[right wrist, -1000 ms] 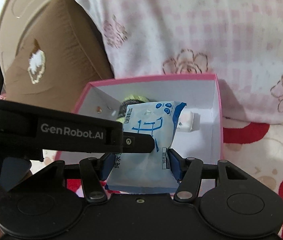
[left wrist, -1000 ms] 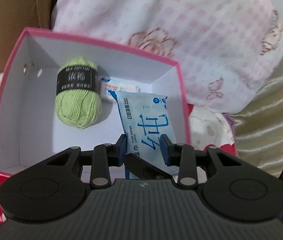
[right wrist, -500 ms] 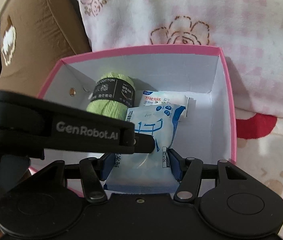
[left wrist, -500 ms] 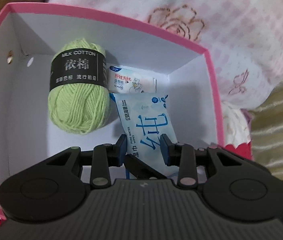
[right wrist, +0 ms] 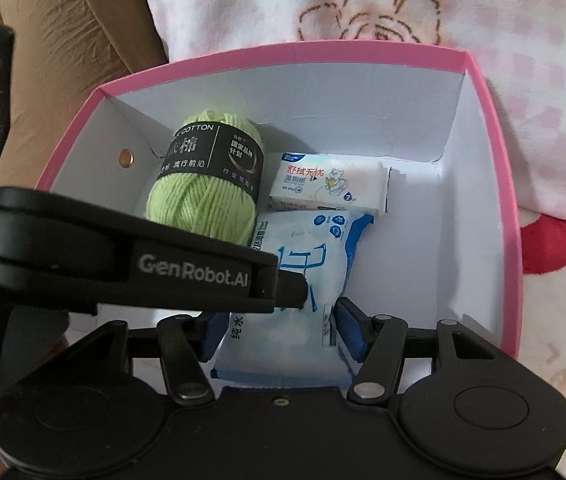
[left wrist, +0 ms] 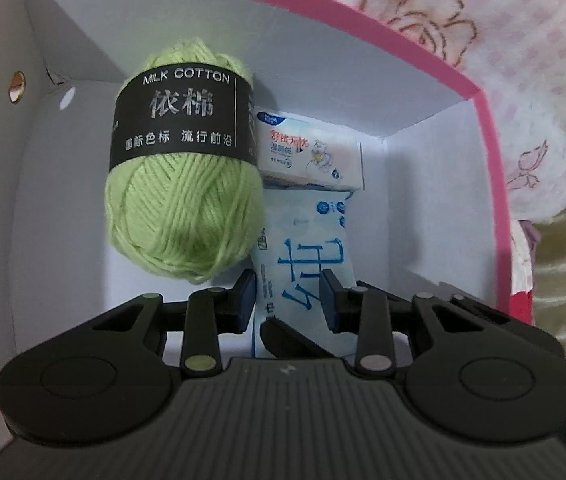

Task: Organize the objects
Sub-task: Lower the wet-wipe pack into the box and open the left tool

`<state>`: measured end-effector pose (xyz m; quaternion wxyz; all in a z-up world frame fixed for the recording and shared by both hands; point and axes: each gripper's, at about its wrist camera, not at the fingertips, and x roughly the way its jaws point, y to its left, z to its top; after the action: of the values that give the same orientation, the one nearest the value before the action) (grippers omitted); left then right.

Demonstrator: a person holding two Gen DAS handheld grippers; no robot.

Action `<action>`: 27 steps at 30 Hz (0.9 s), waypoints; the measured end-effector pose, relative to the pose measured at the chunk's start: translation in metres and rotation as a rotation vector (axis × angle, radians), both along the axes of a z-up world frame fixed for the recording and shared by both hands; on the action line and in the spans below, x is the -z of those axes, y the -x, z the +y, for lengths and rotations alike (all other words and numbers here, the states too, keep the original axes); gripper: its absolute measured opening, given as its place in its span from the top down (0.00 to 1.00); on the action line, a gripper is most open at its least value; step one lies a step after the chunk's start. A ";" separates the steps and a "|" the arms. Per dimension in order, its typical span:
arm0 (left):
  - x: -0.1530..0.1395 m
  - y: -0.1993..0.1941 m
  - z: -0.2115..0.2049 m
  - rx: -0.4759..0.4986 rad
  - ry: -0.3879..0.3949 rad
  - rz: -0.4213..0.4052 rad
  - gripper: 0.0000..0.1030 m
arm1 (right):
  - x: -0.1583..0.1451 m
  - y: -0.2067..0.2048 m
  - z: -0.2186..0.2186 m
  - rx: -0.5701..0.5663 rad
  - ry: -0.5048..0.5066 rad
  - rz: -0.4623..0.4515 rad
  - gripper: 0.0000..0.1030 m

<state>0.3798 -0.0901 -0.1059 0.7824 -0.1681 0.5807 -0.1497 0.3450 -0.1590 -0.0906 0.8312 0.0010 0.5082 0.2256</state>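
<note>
left gripper [left wrist: 287,296] clamped on soft blue-white plastic wipes pack [left wrist: 303,248] | right gripper [right wrist: 275,330] grips it too | pack low inside pink-rimmed white cardboard box [right wrist: 479,184] | risk: 2 uneven releases tip it onto green yarn ball [left wrist: 183,208] (just beside)

A home, most likely a bedroom or a sofa corner — soft furnishings fill everything beyond the right claw. Ahead of it lies a fleecy pink-checked blanket [right wrist: 423,20] with rose outlines, and to its right a white cover with red patches [right wrist: 555,248]. Up to its left sits a brown fabric cushion [right wrist: 67,40]. Just ahead of the claw, a pink box [right wrist: 495,120] holds household bits — green yarn [right wrist: 203,200] and a small tissue pack [right wrist: 329,184].
</note>
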 end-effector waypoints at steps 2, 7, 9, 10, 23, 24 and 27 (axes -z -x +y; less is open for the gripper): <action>0.003 0.000 -0.001 -0.007 -0.003 -0.003 0.70 | -0.002 0.001 0.000 -0.013 0.000 0.008 0.37; 0.000 0.000 -0.009 0.028 -0.022 -0.031 0.70 | -0.001 0.005 0.001 -0.042 0.040 -0.012 0.45; 0.000 0.000 -0.013 0.035 -0.027 -0.029 0.70 | -0.002 0.009 0.002 -0.035 0.076 -0.034 0.51; 0.000 0.000 -0.013 0.027 -0.020 -0.026 0.70 | -0.003 0.011 0.003 -0.025 0.096 -0.049 0.58; 0.003 -0.004 -0.013 -0.022 -0.032 -0.042 0.70 | 0.004 0.002 -0.005 0.040 0.141 -0.098 0.83; 0.003 -0.004 -0.014 -0.021 -0.034 -0.045 0.70 | 0.004 0.003 -0.003 0.036 0.148 -0.101 0.83; 0.001 -0.003 -0.015 -0.027 -0.033 -0.048 0.70 | 0.006 0.004 -0.004 0.035 0.160 -0.112 0.83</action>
<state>0.3833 -0.1046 -0.1073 0.8006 -0.1595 0.5619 -0.1335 0.3407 -0.1628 -0.0964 0.8595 -0.0689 0.4773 0.1695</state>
